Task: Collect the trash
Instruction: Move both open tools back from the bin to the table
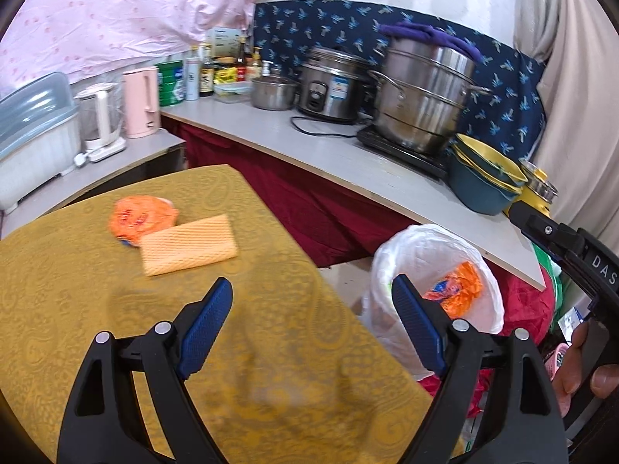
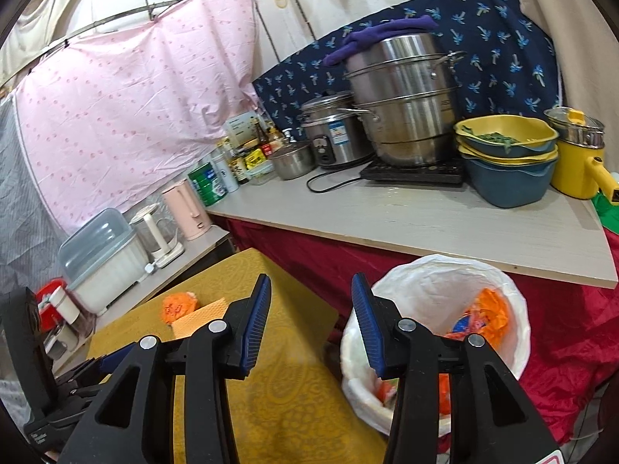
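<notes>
Bin (image 1: 387, 266) right of table (image 1: 271, 348).

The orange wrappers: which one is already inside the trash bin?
The flat orange wrapper with a blue mark lies inside the white-lined bin. The other, a crumpled orange wrapper, sits on the yellow tablecloth beside the foam sheet.

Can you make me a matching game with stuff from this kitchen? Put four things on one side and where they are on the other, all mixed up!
Things:
1. purple cloth
2. crumpled orange wrapper
3. green leaves
4. pink kettle

Places:
A. in the top yellow bowl
B. on the yellow tablecloth, touching the orange foam sheet
C. draped over the big steel steamer pot
D. on the low side shelf, next to the glass kettle

Right pairs: 1-C, 2-B, 3-A, 4-D
</notes>
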Available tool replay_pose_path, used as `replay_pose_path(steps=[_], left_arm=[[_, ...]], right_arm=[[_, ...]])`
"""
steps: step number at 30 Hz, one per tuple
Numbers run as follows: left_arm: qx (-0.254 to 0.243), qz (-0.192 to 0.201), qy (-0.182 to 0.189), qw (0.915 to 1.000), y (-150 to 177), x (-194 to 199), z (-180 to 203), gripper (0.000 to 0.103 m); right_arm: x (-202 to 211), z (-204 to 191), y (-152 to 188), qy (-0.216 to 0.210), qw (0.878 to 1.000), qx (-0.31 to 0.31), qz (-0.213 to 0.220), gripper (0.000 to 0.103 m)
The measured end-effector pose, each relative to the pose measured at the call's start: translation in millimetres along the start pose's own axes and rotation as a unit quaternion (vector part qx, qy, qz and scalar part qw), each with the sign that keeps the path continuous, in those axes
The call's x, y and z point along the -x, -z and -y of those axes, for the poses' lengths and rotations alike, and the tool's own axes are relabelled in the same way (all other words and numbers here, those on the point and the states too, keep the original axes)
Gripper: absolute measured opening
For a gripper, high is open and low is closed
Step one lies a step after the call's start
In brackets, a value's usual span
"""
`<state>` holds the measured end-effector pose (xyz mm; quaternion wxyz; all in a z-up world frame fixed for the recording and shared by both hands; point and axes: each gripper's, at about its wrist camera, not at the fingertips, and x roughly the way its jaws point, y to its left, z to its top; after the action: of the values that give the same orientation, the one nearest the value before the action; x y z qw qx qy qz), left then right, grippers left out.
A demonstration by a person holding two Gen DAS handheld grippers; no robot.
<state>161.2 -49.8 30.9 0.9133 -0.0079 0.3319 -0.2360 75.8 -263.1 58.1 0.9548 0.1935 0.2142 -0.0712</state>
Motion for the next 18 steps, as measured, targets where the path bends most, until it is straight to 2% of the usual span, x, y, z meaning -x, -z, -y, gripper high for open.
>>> replay_pose_path(steps=[11,18], left_arm=[[0.028,0.020,-0.035,0.9988,2,29,-61,0.080],[0.047,0.017,-0.060,0.9970,6,34,-104,0.080]], right_arm=[[-11,-68,12,-0.031,0.999,0.040,-0.017,0.046],[-35,-105,26,-0.045,0.997,0.057,-0.041,0.047]])
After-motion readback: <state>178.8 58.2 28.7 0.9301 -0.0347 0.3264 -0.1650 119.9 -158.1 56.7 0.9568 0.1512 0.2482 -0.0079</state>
